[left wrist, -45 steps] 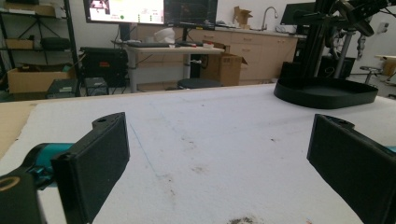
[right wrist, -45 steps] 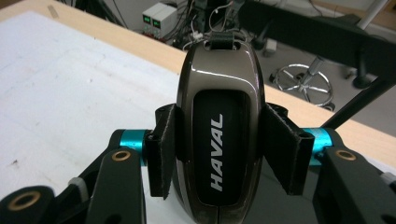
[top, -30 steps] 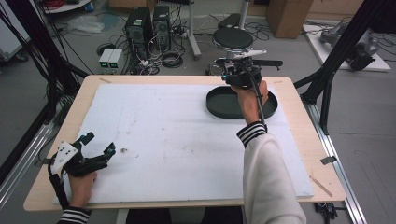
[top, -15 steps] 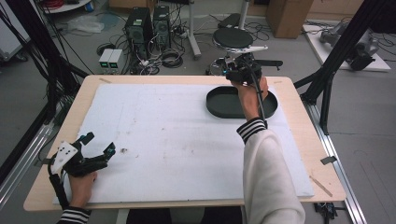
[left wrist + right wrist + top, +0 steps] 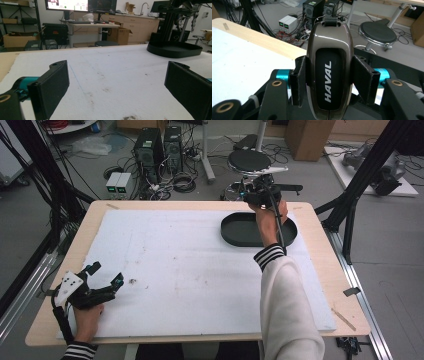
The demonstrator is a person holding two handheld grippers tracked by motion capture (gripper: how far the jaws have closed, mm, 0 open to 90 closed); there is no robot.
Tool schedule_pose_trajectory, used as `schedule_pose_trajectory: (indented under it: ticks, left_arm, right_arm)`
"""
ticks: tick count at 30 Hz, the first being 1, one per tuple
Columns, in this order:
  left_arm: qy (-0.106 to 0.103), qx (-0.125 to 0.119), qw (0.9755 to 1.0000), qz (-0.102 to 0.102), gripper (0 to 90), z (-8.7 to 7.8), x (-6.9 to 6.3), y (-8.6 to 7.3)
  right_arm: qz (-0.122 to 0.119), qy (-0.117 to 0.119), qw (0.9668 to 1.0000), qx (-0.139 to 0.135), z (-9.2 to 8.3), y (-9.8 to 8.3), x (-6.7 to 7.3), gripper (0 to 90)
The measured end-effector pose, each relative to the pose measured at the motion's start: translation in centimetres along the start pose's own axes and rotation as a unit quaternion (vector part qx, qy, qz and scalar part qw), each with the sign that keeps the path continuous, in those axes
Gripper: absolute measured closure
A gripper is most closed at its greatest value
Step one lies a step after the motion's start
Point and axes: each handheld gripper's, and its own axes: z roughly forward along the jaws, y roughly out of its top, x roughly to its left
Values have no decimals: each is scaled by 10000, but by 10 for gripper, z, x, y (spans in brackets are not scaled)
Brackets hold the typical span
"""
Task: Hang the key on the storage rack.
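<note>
My right gripper [image 5: 329,75] is shut on a glossy dark car key fob [image 5: 329,62] with HAVAL written on it; both pads press its sides. In the high view that gripper [image 5: 257,190] is held above the far rim of a black oval tray [image 5: 240,232] at the table's far right. My left gripper [image 5: 106,276] rests near the front left corner of the white sheet [image 5: 190,265]. Its jaws stand wide apart in the left gripper view, left gripper [image 5: 117,82], with nothing between them. The tray [image 5: 175,50] lies far off at upper right there.
The wooden table's far edge [image 5: 200,204] runs just behind the tray. Beyond it on the floor are a round black stool [image 5: 249,161], computer towers [image 5: 159,144] and cables. Black frame posts [image 5: 350,205] stand at the table's right side.
The right hand with the key fob has shifted slightly over the tray's far rim. The left hand and its gripper have stayed put.
</note>
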Motion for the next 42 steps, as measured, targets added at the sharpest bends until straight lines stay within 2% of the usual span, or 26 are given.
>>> schedule_pose_trajectory:
  ticks: [6,9,15,20,25,34,39,42]
  left_arm:
    - [-4,-7,10000,31,62,-1,0,0]
    - [-7,-7,10000,29,62,-1,0,0]
    - [-8,2,10000,59,62,-1,0,0]
    - [-7,6,10000,66,62,-1,0,0]
    - [-10,-13,10000,57,62,-1,-1,0]
    - [-8,1,10000,62,62,-1,-1,0]
    - [-10,-6,10000,70,62,-1,-1,0]
    - [-11,-4,10000,77,62,-1,-1,0]
  right_arm:
    - [-12,-50,10000,55,6,-2,-4,482]
    - [72,-80,9999,116,9,-4,-7,482]
    - [60,-42,9998,190,13,-7,-9,481]
    - [130,31,9993,353,16,-12,-6,481]
    - [94,57,9989,462,18,-14,-5,481]
    - [195,94,9978,630,19,-18,-10,481]
    - [126,85,9984,538,20,-29,-13,481]
    - [417,191,9963,720,25,-39,-20,481]
